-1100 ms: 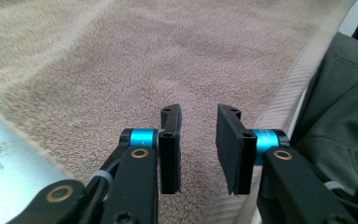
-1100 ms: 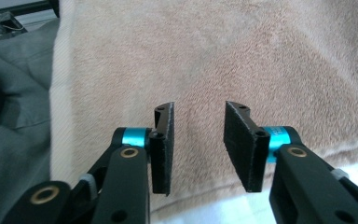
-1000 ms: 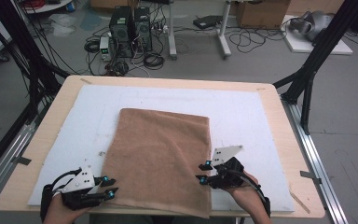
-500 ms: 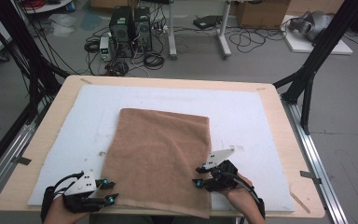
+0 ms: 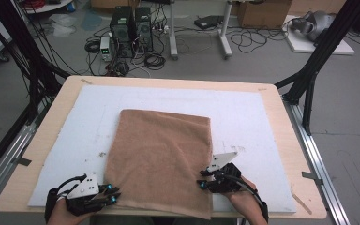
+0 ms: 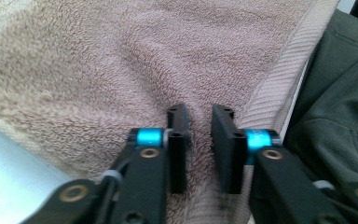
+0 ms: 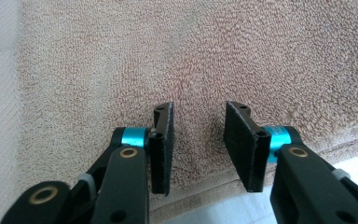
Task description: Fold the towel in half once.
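Figure: 2 hand-held tools at the near edge of a brown towel (image 5: 161,161), which lay flat on the white foam mat (image 5: 262,122) covering the counter (image 5: 51,117), its near hem at the counter's front edge. Compared with the high view a second before, both tools had edged in toward the towel's near corners, and the jaws of each had just been closing. We read this as the start of a pinch on the 2 near corners, probably for a fold away from the person; nothing was lifted yet.

Left tool (image 5: 108,197): it lay low and nearly level at the near left corner, pointing across the cloth. In the left gripper view its jaws stood close together with a ridge of terry bunched between them (image 6: 199,140); they appeared clamped on the towel beside the ribbed hem (image 6: 279,84).

Right tool (image 5: 202,179): held by the right hand (image 5: 243,199) at the near right edge. In the right gripper view its jaws (image 7: 198,144) stood apart above the pile, gripping nothing.
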### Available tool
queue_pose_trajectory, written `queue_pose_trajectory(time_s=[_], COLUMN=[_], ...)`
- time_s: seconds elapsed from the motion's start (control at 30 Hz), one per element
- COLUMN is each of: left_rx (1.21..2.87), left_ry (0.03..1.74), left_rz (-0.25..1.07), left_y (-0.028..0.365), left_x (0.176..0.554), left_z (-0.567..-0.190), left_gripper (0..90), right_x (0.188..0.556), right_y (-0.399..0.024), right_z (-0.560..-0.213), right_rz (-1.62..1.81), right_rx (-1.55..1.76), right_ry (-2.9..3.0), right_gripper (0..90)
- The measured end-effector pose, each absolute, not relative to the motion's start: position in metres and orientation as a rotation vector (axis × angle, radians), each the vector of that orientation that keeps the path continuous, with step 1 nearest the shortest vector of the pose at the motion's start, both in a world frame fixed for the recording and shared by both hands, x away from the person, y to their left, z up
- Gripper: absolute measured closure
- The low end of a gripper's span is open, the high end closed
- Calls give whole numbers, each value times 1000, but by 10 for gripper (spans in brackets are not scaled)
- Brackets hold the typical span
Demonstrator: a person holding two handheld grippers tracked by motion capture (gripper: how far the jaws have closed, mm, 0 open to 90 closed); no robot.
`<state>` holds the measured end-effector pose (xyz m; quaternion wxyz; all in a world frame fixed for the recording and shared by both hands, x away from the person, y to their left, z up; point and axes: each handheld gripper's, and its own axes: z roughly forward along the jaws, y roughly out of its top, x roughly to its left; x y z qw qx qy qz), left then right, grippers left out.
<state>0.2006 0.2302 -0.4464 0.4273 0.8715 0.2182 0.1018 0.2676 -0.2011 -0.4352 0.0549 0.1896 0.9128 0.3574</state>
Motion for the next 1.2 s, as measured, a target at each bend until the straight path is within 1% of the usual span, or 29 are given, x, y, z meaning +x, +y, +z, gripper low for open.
queue_pose_trajectory(time_s=[0.27,0.37,0.43,0.47,0.53,0.57,0.73,0.9,1.0,1.03,1.07,1.1,1.13,1.2], left_rx=[2164,2162,2160,2156,2147,2139,2129,2119,2107,2108,2108,2104,2100,2095], left_ry=[529,518,513,520,550,562,594,617,624,620,620,617,617,615], left_rz=[231,212,216,220,218,224,264,279,277,276,277,276,275,279], left_y=[228,228,229,230,234,236,242,246,247,246,246,246,245,246], left_x=[195,193,194,194,196,197,200,202,202,202,202,202,202,202], left_z=[-444,-444,-443,-443,-442,-442,-440,-441,-439,-439,-438,-438,-437,-435], left_gripper=[833,833,828,809,707,686,623,600,596,596,598,600,601,602], right_x=[271,271,270,269,265,262,252,247,242,241,241,241,242,244], right_y=[-212,-214,-214,-214,-215,-215,-214,-219,-219,-217,-215,-212,-210,-210], right_z=[-436,-435,-434,-433,-429,-427,-424,-427,-426,-427,-428,-430,-433,-434], right_rz=[1113,1105,1101,1105,1158,1175,1172,1164,1168,1156,1136,1099,1067,1079], right_rx=[615,617,626,630,614,604,555,584,558,546,534,518,505,499], right_ry=[2774,2767,2761,2755,2746,2745,2747,2752,2765,2769,2781,2806,2825,2832], right_gripper=[669,667,646,636,625,620,594,565,565,574,614,675,713,822])
